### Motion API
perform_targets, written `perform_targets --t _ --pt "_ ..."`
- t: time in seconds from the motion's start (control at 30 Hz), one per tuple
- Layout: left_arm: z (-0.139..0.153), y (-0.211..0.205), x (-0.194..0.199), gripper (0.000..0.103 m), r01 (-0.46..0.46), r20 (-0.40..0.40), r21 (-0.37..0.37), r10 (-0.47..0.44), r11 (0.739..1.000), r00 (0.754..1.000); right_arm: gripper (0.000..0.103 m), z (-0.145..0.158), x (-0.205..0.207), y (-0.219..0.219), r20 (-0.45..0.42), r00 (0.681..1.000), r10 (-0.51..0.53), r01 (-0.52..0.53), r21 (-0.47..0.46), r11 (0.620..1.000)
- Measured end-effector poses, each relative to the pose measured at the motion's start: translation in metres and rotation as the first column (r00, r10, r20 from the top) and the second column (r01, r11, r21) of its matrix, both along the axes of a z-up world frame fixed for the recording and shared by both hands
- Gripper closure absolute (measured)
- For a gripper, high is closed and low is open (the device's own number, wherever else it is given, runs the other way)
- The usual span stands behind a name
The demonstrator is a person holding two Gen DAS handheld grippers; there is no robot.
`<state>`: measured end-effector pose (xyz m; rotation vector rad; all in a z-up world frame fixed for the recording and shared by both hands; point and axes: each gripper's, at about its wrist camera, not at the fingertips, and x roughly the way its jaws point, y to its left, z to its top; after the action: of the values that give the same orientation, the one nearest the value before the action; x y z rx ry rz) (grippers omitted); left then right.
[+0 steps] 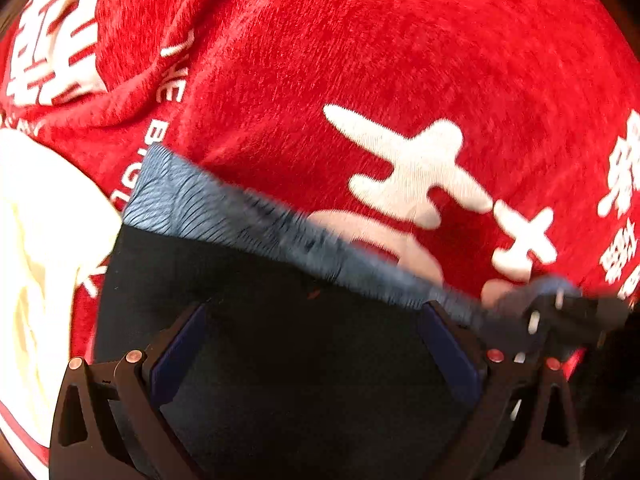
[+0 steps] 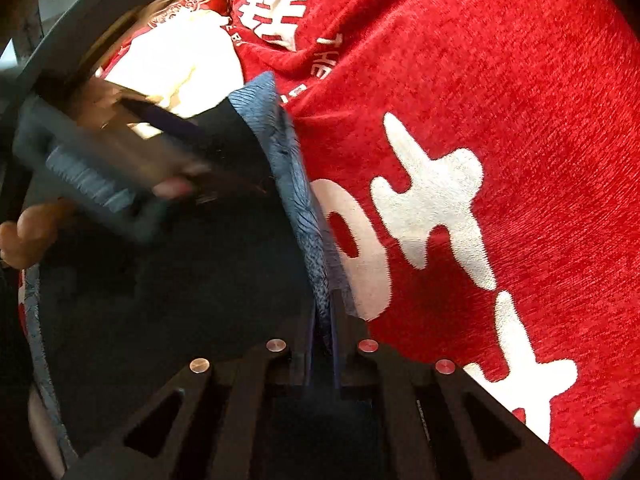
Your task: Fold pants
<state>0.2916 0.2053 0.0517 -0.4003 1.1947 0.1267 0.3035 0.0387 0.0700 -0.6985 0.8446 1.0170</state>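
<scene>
nearest in the right wrist view, the right gripper (image 2: 322,344) has its jaws pinched tight on the blue-grey patterned band (image 2: 296,184) of the pants (image 2: 168,280), the fabric edge running straight in between the two pads. that grip sits at the edge so the dark cloth can be carried over as one sheet rather than bunching.

in the left wrist view, the left gripper (image 1: 316,344) has its jaws standing wide, with the dark cloth spread beneath and between them; the pads do not look to press on anything, so it seems to be hovering for its own hold on the band, though i cannot tell whether it touches the cloth.

the pants lie on a red blanket (image 1: 360,60) printed with white characters, band edge towards the far side of the dark cloth. further off, at the left, a pale cream cloth (image 1: 36,240) lies on the blanket beside the pants.
</scene>
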Motion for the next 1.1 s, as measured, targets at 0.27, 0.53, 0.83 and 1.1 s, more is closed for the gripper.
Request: perform_targets --t 0.27,0.53,0.83,1.1 --pt "-0.036 0.009 0.043 0.017 -0.218 -0.195 -0.040 0.206 0.975 0.959 0.098 -0.017 -0.010 0.005 0.064 0.998 0.017 -0.013 -0.059 0.998" --pt "-0.037 0.010 0.050 0.086 -0.244 -0.181 0.026 0.245 0.969 0.953 0.098 -0.029 -0.003 0.007 0.072 0.997 0.020 -0.015 -0.069 0.997" --pt "-0.026 0.008 0.032 0.095 -0.232 -0.131 -0.002 0.230 0.973 0.964 0.002 -0.023 0.024 -0.008 -0.020 1.000 -0.005 0.005 -0.012 1.000" --pt "-0.005 -0.012 0.028 0.096 -0.226 -0.104 0.023 0.227 0.974 0.968 0.045 -0.033 0.071 -0.007 -0.124 0.992 -0.034 0.029 -0.040 0.999"
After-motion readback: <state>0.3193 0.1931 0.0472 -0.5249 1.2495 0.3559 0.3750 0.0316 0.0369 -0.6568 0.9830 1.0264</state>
